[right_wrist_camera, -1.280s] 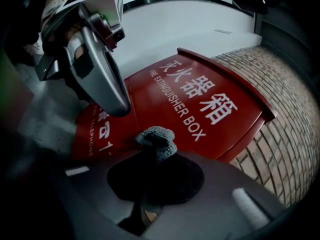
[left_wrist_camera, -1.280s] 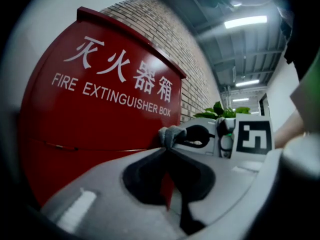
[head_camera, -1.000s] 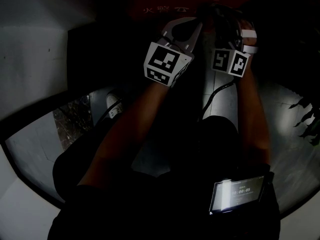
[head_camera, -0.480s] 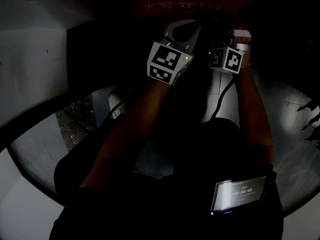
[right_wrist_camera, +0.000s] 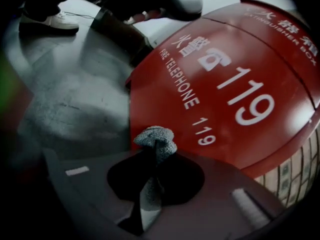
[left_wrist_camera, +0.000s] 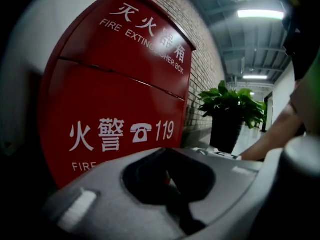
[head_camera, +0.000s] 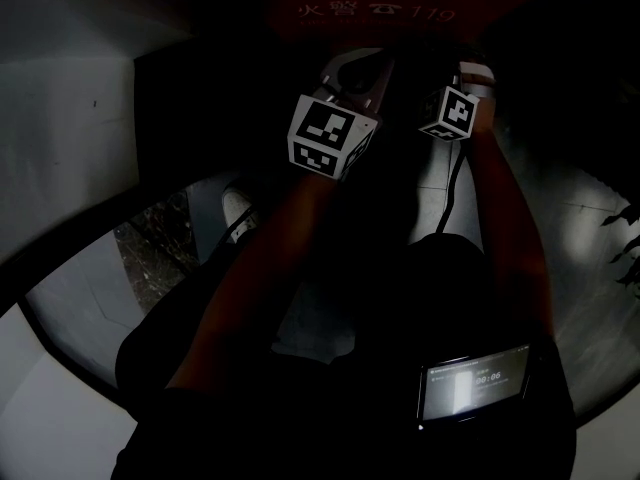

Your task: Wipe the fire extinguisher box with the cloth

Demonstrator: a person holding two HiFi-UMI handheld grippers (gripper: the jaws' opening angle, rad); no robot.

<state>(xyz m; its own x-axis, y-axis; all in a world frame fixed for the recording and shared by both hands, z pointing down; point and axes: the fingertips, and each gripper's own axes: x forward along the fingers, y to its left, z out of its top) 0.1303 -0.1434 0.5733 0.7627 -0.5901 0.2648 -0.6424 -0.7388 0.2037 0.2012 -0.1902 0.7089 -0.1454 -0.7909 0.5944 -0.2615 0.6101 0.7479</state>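
Fire extinguisher box (left_wrist_camera: 115,99): red, upright, front panel faces us.
Both grippers have moved closer to it over last second; "119" lettering (head_camera: 375,11) fuller in head view. We judge approach stage, wiping not begun.
Left gripper (left_wrist_camera: 170,184): jaws together, nothing between.
Right gripper (right_wrist_camera: 152,154): clamped on grey cloth (right_wrist_camera: 156,136). Tuft points at panel's lower edge, long axis along jaws; contact unclear.

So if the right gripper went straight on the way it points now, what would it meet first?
Probably the red front of the fire extinguisher box, near the small 119. The cloth pinched in the right gripper sticks out ahead, so it would touch first; the gap is hard to judge.
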